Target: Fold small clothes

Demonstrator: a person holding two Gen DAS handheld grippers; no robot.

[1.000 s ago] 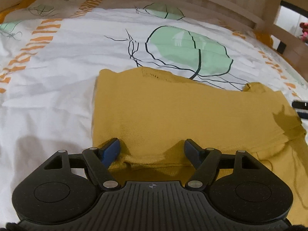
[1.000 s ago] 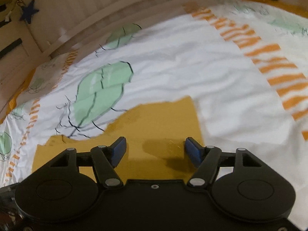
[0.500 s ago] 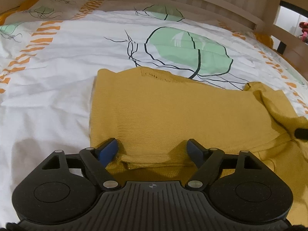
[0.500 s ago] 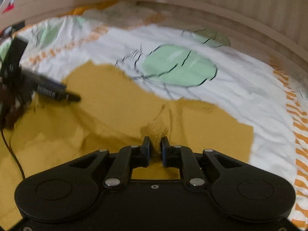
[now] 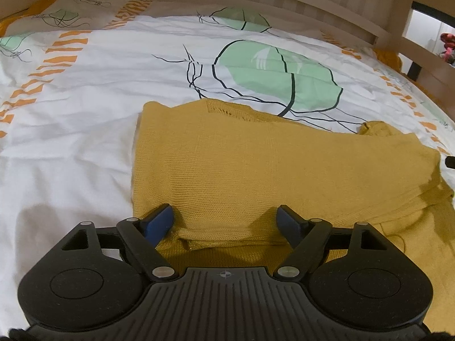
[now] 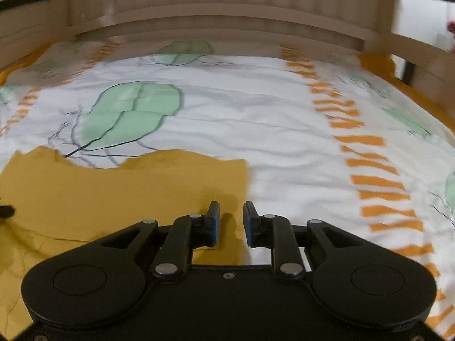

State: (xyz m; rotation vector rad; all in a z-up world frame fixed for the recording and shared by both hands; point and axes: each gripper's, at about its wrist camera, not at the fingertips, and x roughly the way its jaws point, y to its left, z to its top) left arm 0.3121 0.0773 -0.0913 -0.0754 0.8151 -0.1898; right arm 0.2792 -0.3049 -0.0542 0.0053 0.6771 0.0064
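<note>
- Mustard knit garment (image 5: 256,170) is laid flat on the bed, on a white sheet (image 5: 71,156) printed with green leaves and orange dashes.
- In the left wrist view, a folded layer is seen on top of the garment; its near folded edge lies just ahead of the left gripper (image 5: 226,220).
- Left gripper: jaws are held wide apart, straddling that folded edge. Blue pads (image 5: 159,221) are not pressed on the knit; nothing is clamped.
- More of the garment is spread to the right in that view, with a bunched bit at the far right corner.
- Right gripper (image 6: 231,224): jaws are narrowly apart and opening. Nothing is gripped between them; garment edge and sheet are seen through the gap, below.
- In the right wrist view, the garment's right-hand edge runs roughly under the gap; bare sheet lies to the right of it.
- That view is motion-blurred, so contact of the pads with the cloth cannot be told for certain.
- Wooden bed rail (image 6: 221,25) is seen along the far side.
</note>
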